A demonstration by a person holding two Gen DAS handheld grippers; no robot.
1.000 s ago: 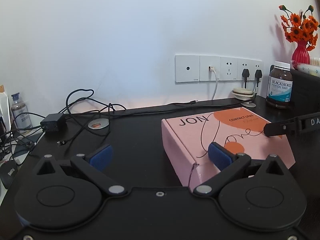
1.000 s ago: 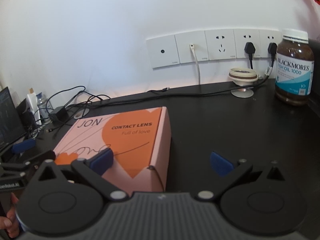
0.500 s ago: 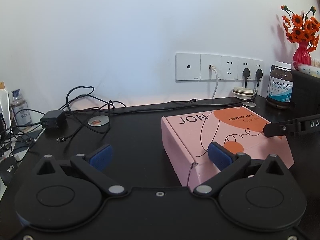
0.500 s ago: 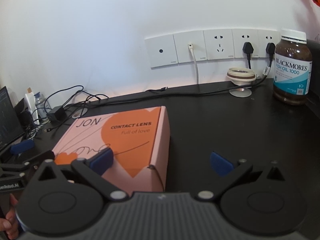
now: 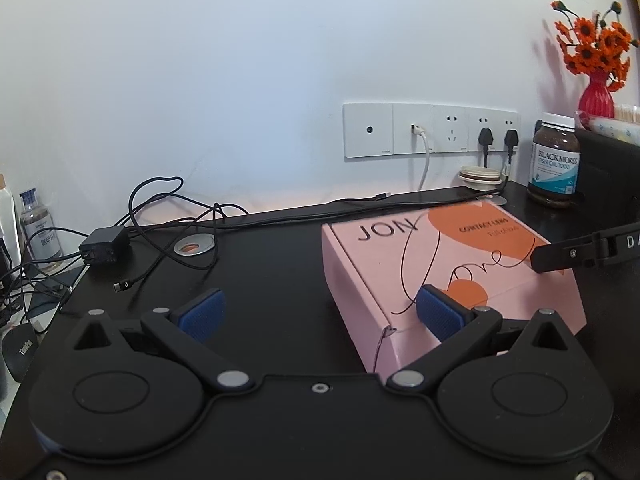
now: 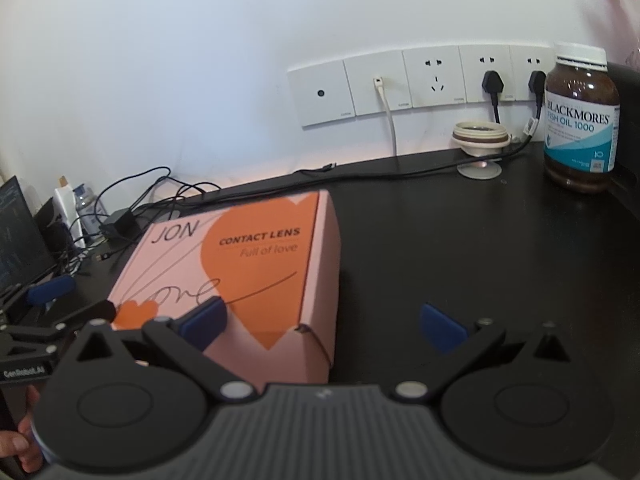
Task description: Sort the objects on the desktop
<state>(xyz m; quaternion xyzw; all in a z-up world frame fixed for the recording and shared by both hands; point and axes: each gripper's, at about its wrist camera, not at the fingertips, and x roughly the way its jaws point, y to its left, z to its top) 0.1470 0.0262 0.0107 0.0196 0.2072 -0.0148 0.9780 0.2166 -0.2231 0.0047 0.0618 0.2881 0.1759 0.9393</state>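
Left wrist view: a flat pink cardboard box (image 5: 448,268), matte, printed with orange hearts and looping black script, lay on the glossy black counter (image 5: 272,272). The left tongs (image 5: 320,312) stood spread wide and empty, straddling the box's near left corner, the right blue ribbed pad (image 5: 438,312) over the lid, the left pad over bare counter beside the box. A black finger of the right tongs (image 5: 560,256) reached over the box's right edge. Behind the box stood a brown glass fish-oil bottle (image 5: 554,160) with a white cap; left of the box lay tangled black cables (image 5: 160,216) and a square black charger (image 5: 105,244).

Right wrist view: the right tongs (image 6: 322,322) were likewise released, gripping nothing, the left pad (image 6: 204,320) above the box (image 6: 240,264) lid, the right pad over bare counter (image 6: 460,248) right of the box. The left tongs (image 6: 52,300) showed at the box's left edge, a person's fingers (image 6: 20,444) below them. The cylindrical bottle (image 6: 580,120) stood well behind and right of the box, beneath white wall sockets (image 6: 400,80).
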